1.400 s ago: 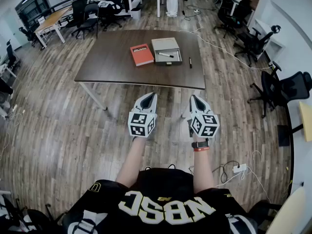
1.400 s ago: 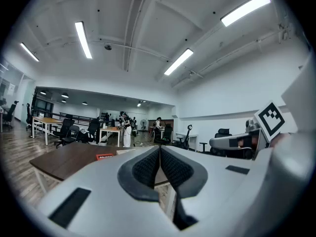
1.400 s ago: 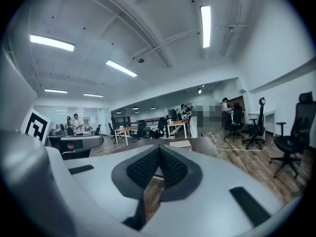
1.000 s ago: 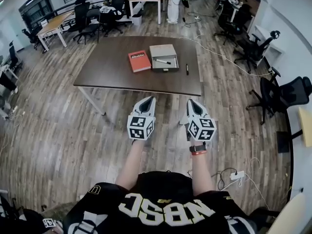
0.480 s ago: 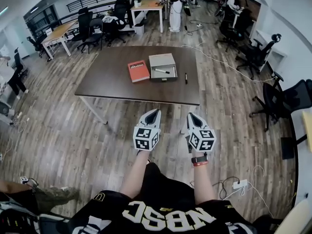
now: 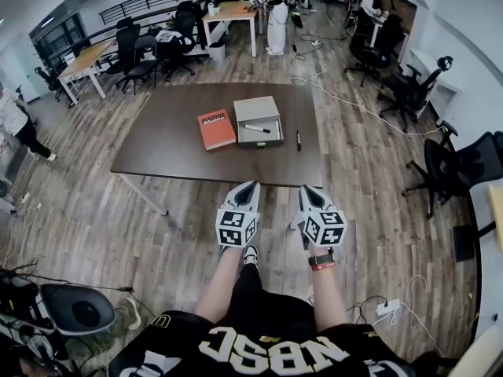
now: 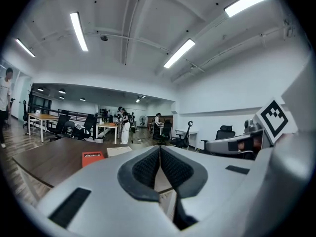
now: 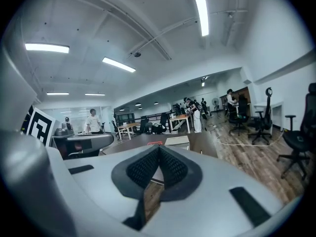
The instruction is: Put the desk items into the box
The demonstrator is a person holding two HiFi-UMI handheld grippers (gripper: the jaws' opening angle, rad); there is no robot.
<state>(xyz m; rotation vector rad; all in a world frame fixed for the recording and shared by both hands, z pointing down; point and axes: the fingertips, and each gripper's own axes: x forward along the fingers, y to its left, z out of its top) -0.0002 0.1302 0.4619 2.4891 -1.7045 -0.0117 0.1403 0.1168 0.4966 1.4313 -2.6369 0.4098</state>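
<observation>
A dark brown table (image 6: 173, 151) stands ahead of me. On it lie a red book (image 6: 216, 128), an open grey box (image 6: 258, 122) with a marker (image 6: 256, 129) inside, and a black pen (image 6: 298, 140) to the box's right. My left gripper (image 6: 252, 184) and right gripper (image 6: 305, 188) hang side by side just short of the table's near edge, both shut with nothing between the jaws. The left gripper view shows its closed pads (image 7: 148, 167) with the red book (image 7: 92, 157) and the box (image 7: 123, 151) beyond. The right gripper view shows the box (image 8: 177, 141) past its closed pads (image 8: 173, 168).
Black office chairs (image 6: 452, 159) stand at the right, more desks (image 6: 232, 10) and chairs at the back. A white cable (image 6: 338, 93) runs over the wood floor and a power strip (image 6: 385, 307) lies near my feet. A person (image 6: 16, 124) walks at the far left.
I have come nearer the table, which now fills more of the head view. Both grippers stay shut and held together in front of me. A person has come into view at left.
</observation>
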